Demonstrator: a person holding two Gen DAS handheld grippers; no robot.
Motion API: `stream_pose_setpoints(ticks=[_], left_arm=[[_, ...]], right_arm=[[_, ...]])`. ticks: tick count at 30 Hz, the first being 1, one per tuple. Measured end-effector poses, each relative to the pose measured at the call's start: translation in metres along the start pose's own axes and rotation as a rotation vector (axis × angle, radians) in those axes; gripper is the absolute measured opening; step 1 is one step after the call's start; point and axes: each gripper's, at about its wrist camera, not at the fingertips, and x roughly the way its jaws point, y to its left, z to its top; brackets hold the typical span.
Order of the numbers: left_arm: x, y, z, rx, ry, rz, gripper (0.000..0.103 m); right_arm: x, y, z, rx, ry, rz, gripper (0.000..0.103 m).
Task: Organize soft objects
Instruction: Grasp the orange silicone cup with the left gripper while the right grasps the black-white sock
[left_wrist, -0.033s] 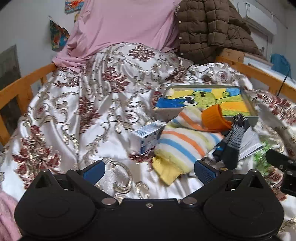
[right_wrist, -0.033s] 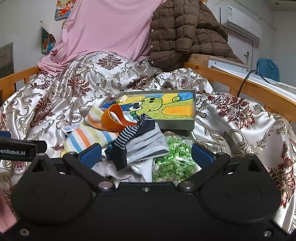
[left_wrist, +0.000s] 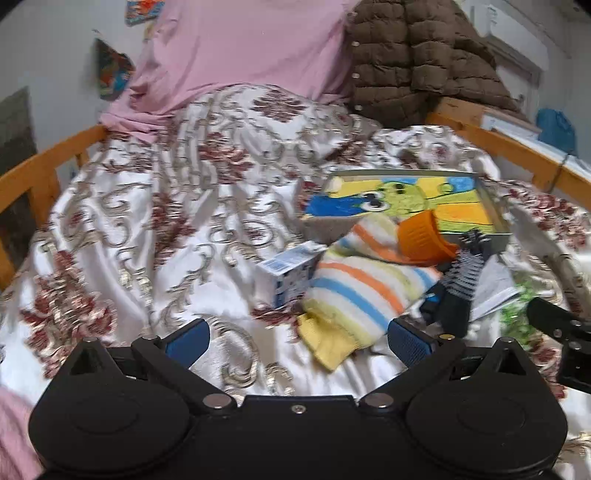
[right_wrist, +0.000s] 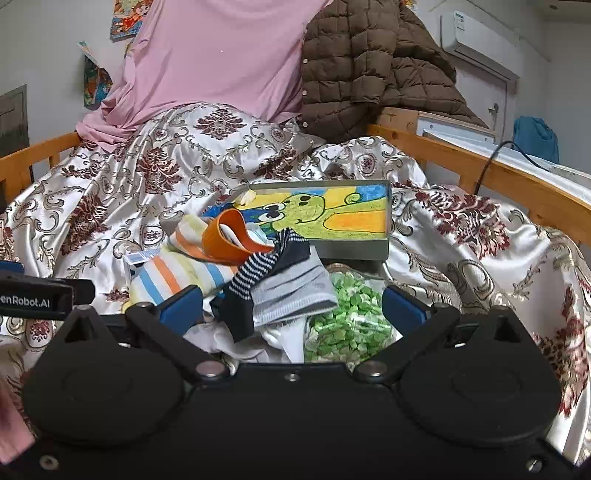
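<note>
The soft things lie in one small heap on the bed, on the shiny patterned bedspread (right_wrist: 177, 173), just in front of the shallow tray (right_wrist: 354, 251) with the green cartoon picture.

The striped towel (left_wrist: 362, 284), in yellow, orange, blue and white, lies at the left of the heap. It looks thick, light and limp, and I judge that it will sag and unfold if it is taken by only one corner. The yellow edge (left_wrist: 328, 347) nearest to the left claw (left_wrist: 298, 338) seems a good place to pinch, with a deep bite into the fold. An orange cup (left_wrist: 421, 238) lies tipped on the towel, so it will probably roll off when the towel is lifted. A small carton (left_wrist: 288, 275) touches the towel's left side.

The dark striped sock (right_wrist: 258, 275) and the grey striped garment (right_wrist: 295, 291) lie on top of some white cloth (right_wrist: 229, 339), directly before the right claw (right_wrist: 291, 308). They are thin and very light, and can come up together if the pinch is too deep. The bunched top of the sock is the easiest hold. Beside them is a clear bag of green pieces (right_wrist: 347, 317), which looks slippery and crackly, not cloth.

Both claws are spread wide and hold nothing. The smooth bedspread itself may be caught by a low pinch.
</note>
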Motion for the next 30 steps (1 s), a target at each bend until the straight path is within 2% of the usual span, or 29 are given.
stream_pose_setpoints(ticks=[5, 12, 17, 20, 23, 27, 30], left_arm=[[0.004, -0.002, 0.033, 0.075, 0.027, -0.106, 0.102], [0.028, -0.004, 0.081, 0.187, 0.037, -0.261, 0.102], [0.045, -0.002, 0.093, 0.220, -0.022, -0.387, 0.102], [0.055, -0.004, 0.089, 0.301, -0.068, -0.472, 0.102], [0.062, -0.014, 0.081, 0.416, -0.119, -0.488, 0.102], [0.070, -0.030, 0.070, 0.533, -0.133, -0.498, 0.101], [0.079, -0.039, 0.067, 0.576, -0.132, -0.502, 0.097]], right_arm=[[0.004, -0.006, 0.027, -0.050, -0.007, 0.022, 0.102], [0.021, 0.000, 0.071, -0.280, 0.024, 0.062, 0.102], [0.030, 0.016, 0.089, -0.444, 0.064, 0.117, 0.102], [0.037, 0.027, 0.084, -0.547, 0.100, 0.172, 0.102], [0.047, 0.036, 0.071, -0.604, 0.118, 0.179, 0.102], [0.059, 0.032, 0.057, -0.563, 0.148, 0.178, 0.102], [0.065, 0.025, 0.056, -0.532, 0.171, 0.177, 0.102]])
